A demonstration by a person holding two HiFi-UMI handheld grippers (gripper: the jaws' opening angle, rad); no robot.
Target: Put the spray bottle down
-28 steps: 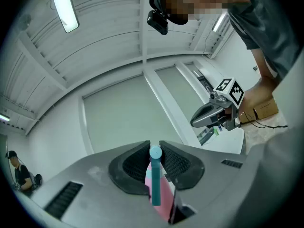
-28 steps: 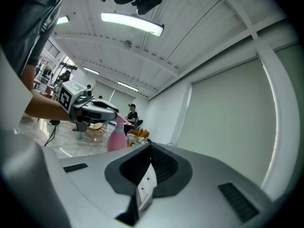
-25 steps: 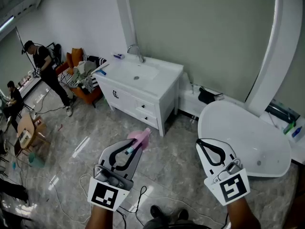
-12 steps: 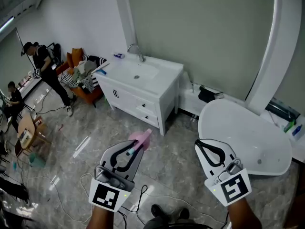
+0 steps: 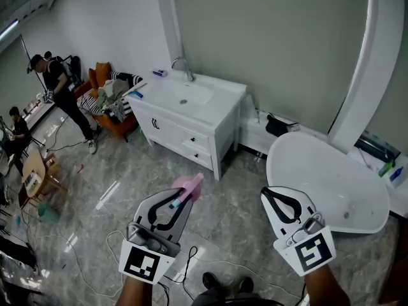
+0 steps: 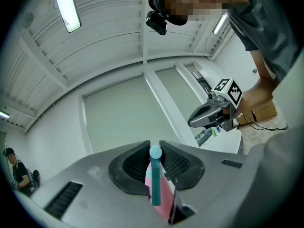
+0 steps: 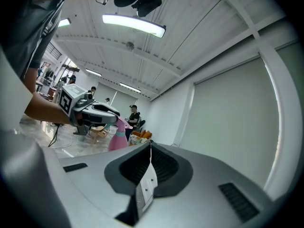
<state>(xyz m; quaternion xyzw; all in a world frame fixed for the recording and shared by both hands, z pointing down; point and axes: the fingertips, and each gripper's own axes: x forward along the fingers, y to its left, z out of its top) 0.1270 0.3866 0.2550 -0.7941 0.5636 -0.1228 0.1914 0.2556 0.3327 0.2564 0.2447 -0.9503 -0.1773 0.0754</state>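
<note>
Currently the pink plastic spray bottle with a teal nozzle is off any surface. It is carried in the left gripper at lower centre of the head view, over the grey marble-patterned floor.

Left gripper view: both ribbed pads are pressed onto the spray bottle up by its teal head, and pink plastic shows between them. The right gripper view shows the pink body hanging below the jaw tips. Whether the pinch sits on the neck or on the head itself is hard to tell.

Right gripper, lower right of the head view: jaws drawn together with only a thin slit between them and nothing in it. It is well apart from the spray bottle.

Handling, as judged:
- Thin-walled rigid plastic, smooth and probably slick.
- Likely light, but no view shows the fill level.
- A hold at the neck looks soundest, since shoulder and head should stop it sliding.
- Squeezing the body could dent it.
- Keep off the trigger.
- It may swing, so lower it base first.

Possible flat surfaces are the white vanity cabinet with a basin, upper centre, and the white oval bathtub, right. Neither is near.
</note>
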